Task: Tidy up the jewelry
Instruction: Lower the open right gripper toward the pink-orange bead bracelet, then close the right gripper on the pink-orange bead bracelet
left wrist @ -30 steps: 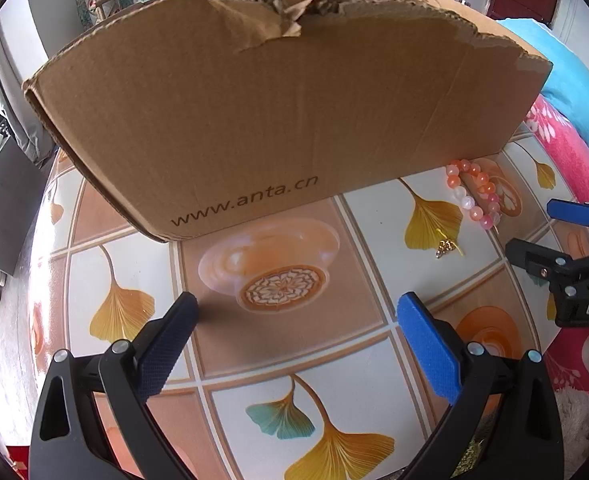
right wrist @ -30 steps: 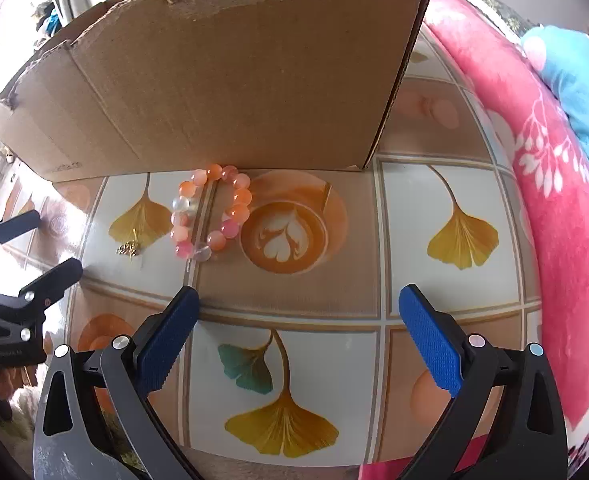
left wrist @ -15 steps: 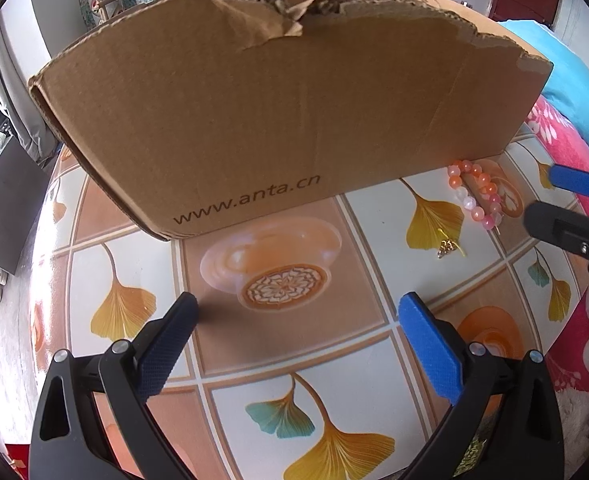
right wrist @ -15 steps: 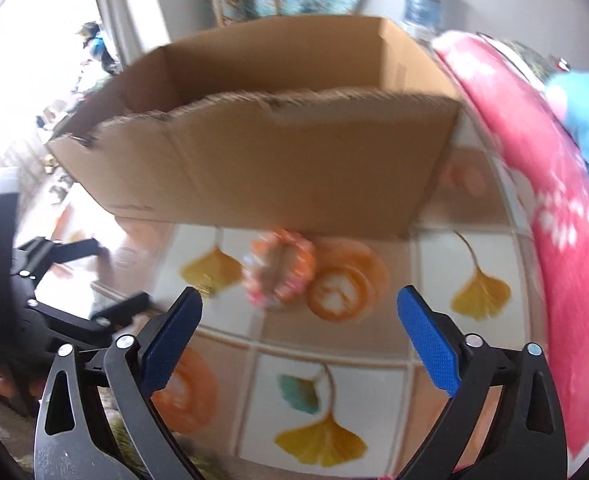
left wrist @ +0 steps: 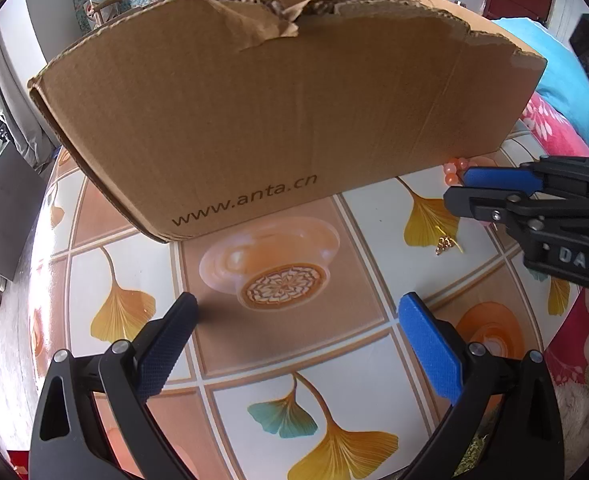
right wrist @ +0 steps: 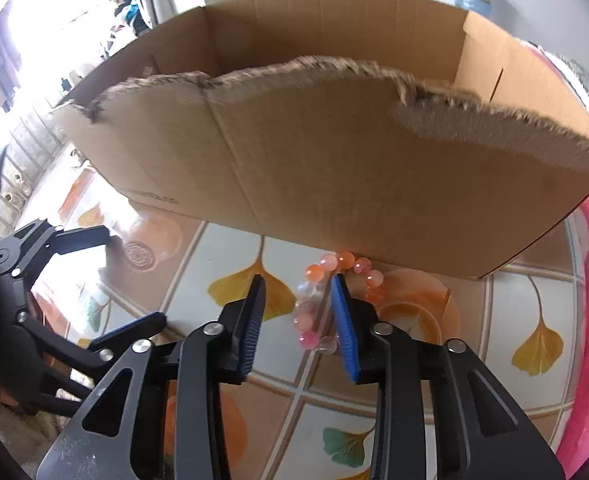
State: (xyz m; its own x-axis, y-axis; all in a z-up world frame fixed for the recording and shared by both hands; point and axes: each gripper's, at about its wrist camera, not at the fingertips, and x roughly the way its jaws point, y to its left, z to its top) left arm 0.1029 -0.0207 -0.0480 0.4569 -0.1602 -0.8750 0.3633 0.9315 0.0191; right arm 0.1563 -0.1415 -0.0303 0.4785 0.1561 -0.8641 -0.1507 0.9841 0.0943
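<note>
Right tool (right wrist: 298,292), partly spread, straddles the bead bracelet (right wrist: 322,304) on the ginkgo-patterned tabletop (right wrist: 474,320); cardboard box (right wrist: 334,168) ahead. Left tool (left wrist: 294,340) spread wide.

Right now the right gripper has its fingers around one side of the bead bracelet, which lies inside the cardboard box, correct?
Not quite. The bead bracelet lies on the patterned tabletop in front of the cardboard box, not inside it. The right wrist view shows this. The rest holds: the right gripper has its fingers around one side of the bracelet, not yet closed on it.
</note>
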